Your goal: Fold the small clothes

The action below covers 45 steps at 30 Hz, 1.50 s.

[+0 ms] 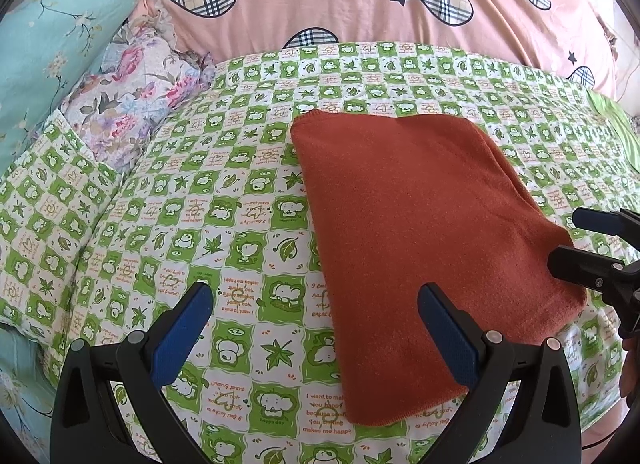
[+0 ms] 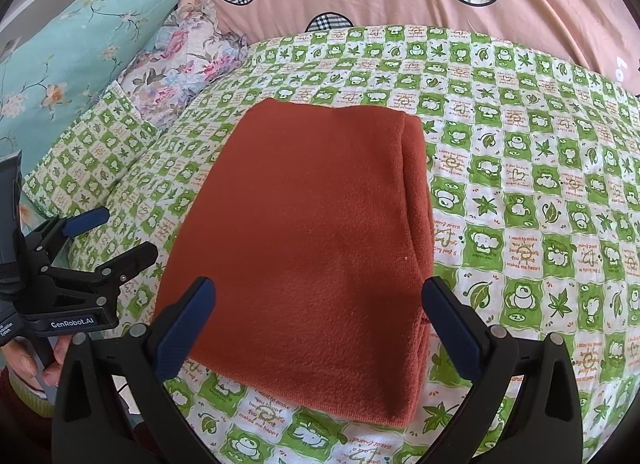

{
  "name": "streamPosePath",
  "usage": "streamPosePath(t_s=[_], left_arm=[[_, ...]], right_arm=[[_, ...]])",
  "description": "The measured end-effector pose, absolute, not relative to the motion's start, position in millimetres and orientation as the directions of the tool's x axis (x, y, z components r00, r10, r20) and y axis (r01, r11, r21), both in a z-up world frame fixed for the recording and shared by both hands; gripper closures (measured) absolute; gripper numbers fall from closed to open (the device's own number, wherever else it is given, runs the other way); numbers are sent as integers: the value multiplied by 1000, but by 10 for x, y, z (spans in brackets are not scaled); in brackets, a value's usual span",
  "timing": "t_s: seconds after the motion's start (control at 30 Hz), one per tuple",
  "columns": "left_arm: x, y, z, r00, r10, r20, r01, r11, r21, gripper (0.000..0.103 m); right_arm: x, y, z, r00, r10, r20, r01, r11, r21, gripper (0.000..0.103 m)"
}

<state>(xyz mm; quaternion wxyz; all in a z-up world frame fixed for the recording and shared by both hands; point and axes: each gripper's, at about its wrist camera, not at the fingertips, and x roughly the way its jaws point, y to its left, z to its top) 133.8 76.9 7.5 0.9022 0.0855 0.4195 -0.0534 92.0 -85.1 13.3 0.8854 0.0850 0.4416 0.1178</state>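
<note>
Both the left gripper (image 1: pixel 316 318) and right gripper (image 2: pixel 318 314) hover wide open, holding nothing, so grabbing just 1 layer of the rust cloth (image 2: pixel 312 248) probably unravels its stacked folds.

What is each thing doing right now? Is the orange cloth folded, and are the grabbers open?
Orange cloth: folded into a flat rectangle, lying on the bed sheet, held by nothing.
Left hand-held gripper: open, empty, its right finger over the cloth's edge.
Right hand-held gripper: open, empty, over the cloth.
Pillows: piled at the bed's left.
</note>
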Motion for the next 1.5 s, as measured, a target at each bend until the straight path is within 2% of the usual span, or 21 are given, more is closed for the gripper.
streamPosePath(t_s=[1.5], left_arm=[[1383,751,45,633,-38,-773,179,979,98,1]], right_arm=[[931,-830,134,580,289,-761,-141,956,256,0]])
